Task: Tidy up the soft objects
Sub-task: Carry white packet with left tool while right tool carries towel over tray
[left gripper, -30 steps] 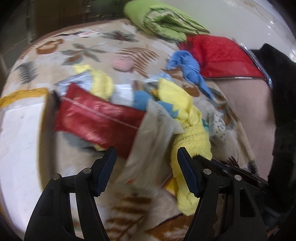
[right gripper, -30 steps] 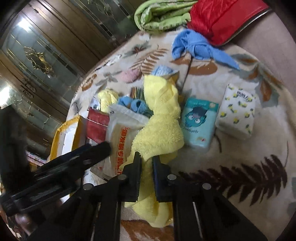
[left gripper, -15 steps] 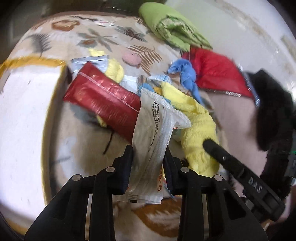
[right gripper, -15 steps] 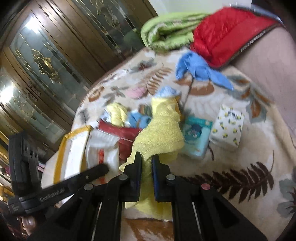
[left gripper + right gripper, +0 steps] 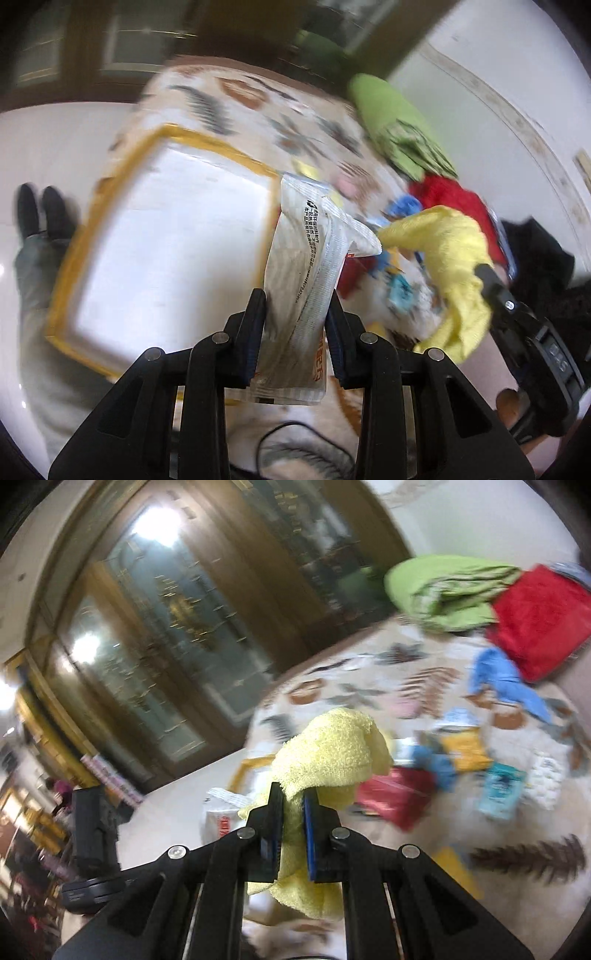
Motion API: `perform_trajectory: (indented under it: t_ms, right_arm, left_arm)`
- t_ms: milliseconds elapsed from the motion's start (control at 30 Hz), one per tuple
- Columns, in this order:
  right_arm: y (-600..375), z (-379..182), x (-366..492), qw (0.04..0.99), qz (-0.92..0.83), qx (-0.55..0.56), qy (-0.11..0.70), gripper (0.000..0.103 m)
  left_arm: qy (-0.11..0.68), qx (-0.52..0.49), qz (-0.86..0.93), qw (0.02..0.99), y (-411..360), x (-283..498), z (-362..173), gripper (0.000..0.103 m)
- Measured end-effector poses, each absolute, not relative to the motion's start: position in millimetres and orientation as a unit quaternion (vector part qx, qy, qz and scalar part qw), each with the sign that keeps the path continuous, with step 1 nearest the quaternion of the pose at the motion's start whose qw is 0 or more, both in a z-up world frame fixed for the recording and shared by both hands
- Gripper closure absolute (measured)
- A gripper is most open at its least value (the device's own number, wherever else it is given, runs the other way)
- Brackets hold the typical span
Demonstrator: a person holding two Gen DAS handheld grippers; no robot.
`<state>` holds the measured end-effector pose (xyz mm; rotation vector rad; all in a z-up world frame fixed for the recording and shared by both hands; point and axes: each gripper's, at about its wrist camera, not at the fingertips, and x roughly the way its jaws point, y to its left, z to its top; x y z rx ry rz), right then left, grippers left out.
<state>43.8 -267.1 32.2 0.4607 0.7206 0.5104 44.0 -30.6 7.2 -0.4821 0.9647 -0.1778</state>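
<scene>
My left gripper [image 5: 295, 310] is shut on a white plastic packet [image 5: 306, 273] with black print, held up above the bed beside a white tray with a yellow rim [image 5: 110, 184]. My right gripper [image 5: 293, 805] is shut on a yellow towel [image 5: 332, 753], lifted off the pile; the towel also shows in the left wrist view [image 5: 454, 251]. Left on the leaf-print blanket [image 5: 424, 679] are a red packet [image 5: 395, 797], a blue cloth [image 5: 502, 679], a teal tissue pack [image 5: 498, 790] and a white tissue pack [image 5: 546, 775].
A folded green quilt [image 5: 443, 587] and a red cushion [image 5: 543, 616] lie at the far end of the bed. A wooden glass-door cabinet [image 5: 166, 627] stands behind. The white floor [image 5: 55, 129] lies to the left of the bed.
Both grippers have risen and swung left, the left carrying the white packet toward the tray and the right lifting the yellow towel off the pile.
</scene>
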Motion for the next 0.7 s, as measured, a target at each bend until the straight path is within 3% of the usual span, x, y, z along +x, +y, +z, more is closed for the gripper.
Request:
perform_trajectory:
  t_ms: [200,567,700]
  right_arm:
    - [-197,29,59,0.858,0.306,0.207,0.357,0.095]
    - [-113,-80,60,0.796,0.303,0.121,0.510,0.095]
    - [-114,-90,44,0.799,0.287,0.068,0.524,0.095]
  left_arm:
    - [0.447,-0.259,-0.036,0.855,31,41,0,0.072]
    - [0.512,-0.252,0.007,0.821,61,50,-66,0.072]
    - [0.527,-0.240,0.009,0.815,55,48,-77,0.072]
